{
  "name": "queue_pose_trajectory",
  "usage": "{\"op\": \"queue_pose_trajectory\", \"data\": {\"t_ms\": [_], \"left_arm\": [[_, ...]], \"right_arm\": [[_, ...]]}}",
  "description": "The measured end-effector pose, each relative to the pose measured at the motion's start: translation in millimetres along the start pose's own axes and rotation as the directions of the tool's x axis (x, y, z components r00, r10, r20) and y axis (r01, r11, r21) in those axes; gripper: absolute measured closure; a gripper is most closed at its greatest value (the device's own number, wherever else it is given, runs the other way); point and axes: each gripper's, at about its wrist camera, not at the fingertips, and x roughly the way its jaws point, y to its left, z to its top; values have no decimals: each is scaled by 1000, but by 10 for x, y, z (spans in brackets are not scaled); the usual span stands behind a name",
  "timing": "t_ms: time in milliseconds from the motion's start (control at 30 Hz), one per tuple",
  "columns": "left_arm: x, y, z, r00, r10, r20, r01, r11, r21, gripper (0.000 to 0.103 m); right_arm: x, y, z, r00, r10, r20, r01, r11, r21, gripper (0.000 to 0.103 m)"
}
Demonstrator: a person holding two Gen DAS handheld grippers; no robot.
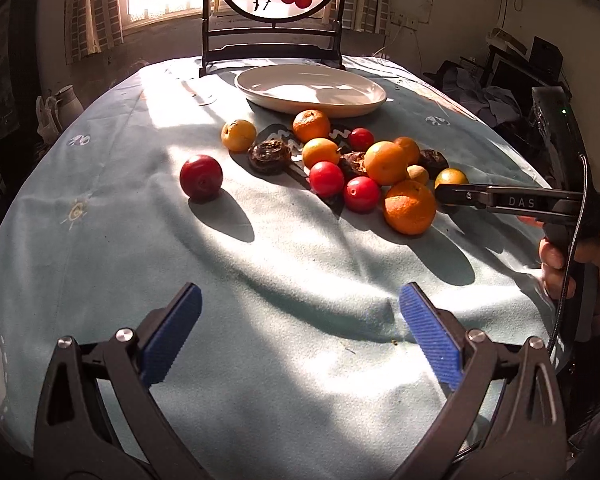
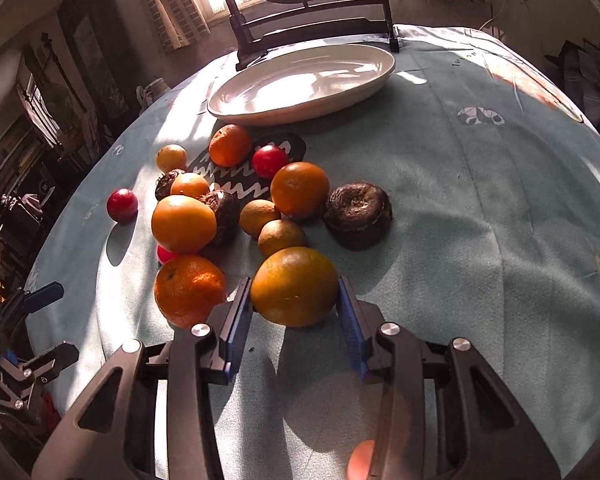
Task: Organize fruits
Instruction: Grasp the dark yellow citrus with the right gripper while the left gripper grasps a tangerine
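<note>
A pile of fruit lies mid-table: oranges, red plums, dark wrinkled fruits and small yellow ones. My right gripper (image 2: pixel 295 300) is shut on a greenish-orange fruit (image 2: pixel 294 286) at the near edge of the pile, which still rests on the cloth. It also shows in the left wrist view (image 1: pixel 452 178) behind the right gripper's finger (image 1: pixel 460 196). A rough orange (image 2: pixel 188 290) lies just left of it. A lone red plum (image 1: pixel 201 177) sits apart at the left. My left gripper (image 1: pixel 300 320) is open and empty over bare cloth, near the table's front.
An empty white oval plate (image 1: pixel 312 90) stands behind the pile, also seen in the right wrist view (image 2: pixel 300 82). A dark framed round screen (image 1: pixel 274 12) stands at the table's far edge. The table wears a wrinkled pale teal cloth (image 1: pixel 260 280).
</note>
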Motion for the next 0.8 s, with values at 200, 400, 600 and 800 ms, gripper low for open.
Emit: {"op": "queue_pose_trajectory", "data": {"t_ms": [200,400,600,800], "left_arm": [[291,-337,266,994,-100,-50,102,995,24,20],[626,-566,406,977,-164,-133,167,986,9,51],[766,-709,482,976,-147,-163,153,988,22,51],[863,-771,550,978,-123,-169,130,991,27,52]], "right_arm": [[-90,-154,1,994,96,48,-100,991,88,61],[-124,-210,4,990,123,67,-130,986,106,61],[-150,-233,-5,988,132,79,-140,984,109,61],[-177,-254,-22,987,138,86,-147,983,112,61]]}}
